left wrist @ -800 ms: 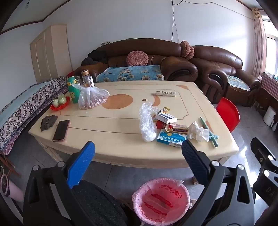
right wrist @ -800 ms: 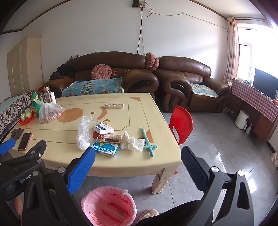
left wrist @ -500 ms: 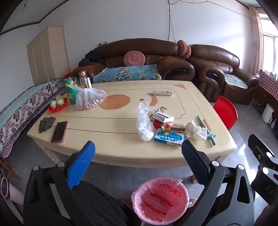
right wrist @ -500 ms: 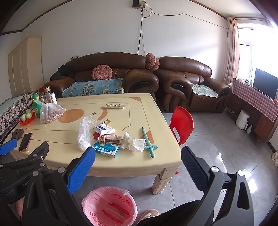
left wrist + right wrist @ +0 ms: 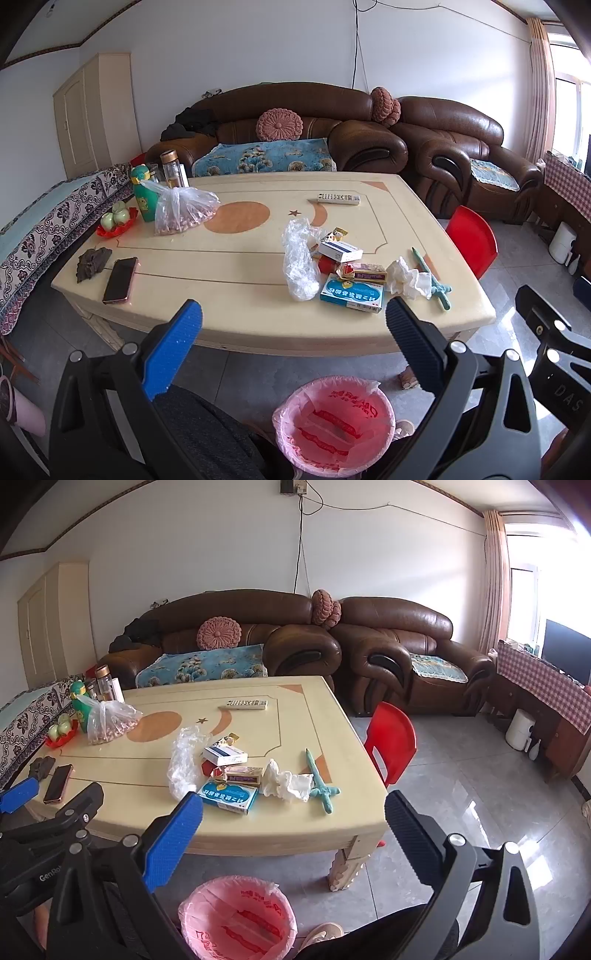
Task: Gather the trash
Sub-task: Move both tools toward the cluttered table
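Note:
A heap of trash lies near the front right of the cream table [image 5: 221, 266]: a crumpled clear plastic bag [image 5: 301, 258], a blue medicine box [image 5: 351, 293], a white and blue box [image 5: 340, 251], a small red and yellow box [image 5: 364, 271] and a wad of white tissue [image 5: 408, 278]. The same heap shows in the right wrist view, with the blue medicine box [image 5: 229, 795] and tissue [image 5: 286, 782]. A pink-lined bin [image 5: 334, 421] stands on the floor below the table's front edge. My left gripper [image 5: 291, 328] and right gripper [image 5: 293, 819] hang open and empty in front of the table.
A phone [image 5: 120, 275], a dark lump [image 5: 92, 262], a bag of nuts [image 5: 183, 212], a green bottle [image 5: 144, 197], a remote [image 5: 338, 199] and a teal toy sword [image 5: 432, 278] also lie on the table. A red chair [image 5: 471, 240] stands at its right. Brown sofas [image 5: 295, 125] line the far wall.
Both views have shifted slightly; the table sits a little lower and nearer in the frames. Nothing on the table has moved and both grippers stay open.

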Demonstrator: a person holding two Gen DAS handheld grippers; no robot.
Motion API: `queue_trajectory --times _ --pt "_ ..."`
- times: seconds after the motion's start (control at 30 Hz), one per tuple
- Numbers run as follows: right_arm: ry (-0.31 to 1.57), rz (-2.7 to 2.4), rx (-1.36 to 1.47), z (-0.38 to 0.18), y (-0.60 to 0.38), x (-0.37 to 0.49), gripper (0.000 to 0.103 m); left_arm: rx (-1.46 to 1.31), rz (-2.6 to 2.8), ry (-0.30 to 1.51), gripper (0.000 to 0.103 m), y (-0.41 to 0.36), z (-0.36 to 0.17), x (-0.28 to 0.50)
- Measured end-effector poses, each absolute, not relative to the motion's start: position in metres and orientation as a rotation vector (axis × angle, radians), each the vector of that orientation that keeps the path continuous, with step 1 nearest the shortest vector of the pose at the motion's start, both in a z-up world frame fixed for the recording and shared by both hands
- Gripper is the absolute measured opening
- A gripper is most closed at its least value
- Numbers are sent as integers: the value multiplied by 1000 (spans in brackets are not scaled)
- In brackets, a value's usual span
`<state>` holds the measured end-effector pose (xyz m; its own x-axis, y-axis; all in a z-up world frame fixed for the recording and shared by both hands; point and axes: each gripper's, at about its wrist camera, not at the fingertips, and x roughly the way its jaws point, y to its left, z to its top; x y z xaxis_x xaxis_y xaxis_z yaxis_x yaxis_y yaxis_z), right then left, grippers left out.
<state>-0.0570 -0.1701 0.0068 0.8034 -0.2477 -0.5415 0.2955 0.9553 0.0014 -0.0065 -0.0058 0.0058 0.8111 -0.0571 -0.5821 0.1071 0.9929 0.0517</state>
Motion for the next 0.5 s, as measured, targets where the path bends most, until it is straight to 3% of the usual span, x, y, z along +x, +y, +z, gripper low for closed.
queue_trajectory --times 0.5 --pt "572 -287 74 -1 -171 -49 97 62 -92 649 97 0 -6 2"
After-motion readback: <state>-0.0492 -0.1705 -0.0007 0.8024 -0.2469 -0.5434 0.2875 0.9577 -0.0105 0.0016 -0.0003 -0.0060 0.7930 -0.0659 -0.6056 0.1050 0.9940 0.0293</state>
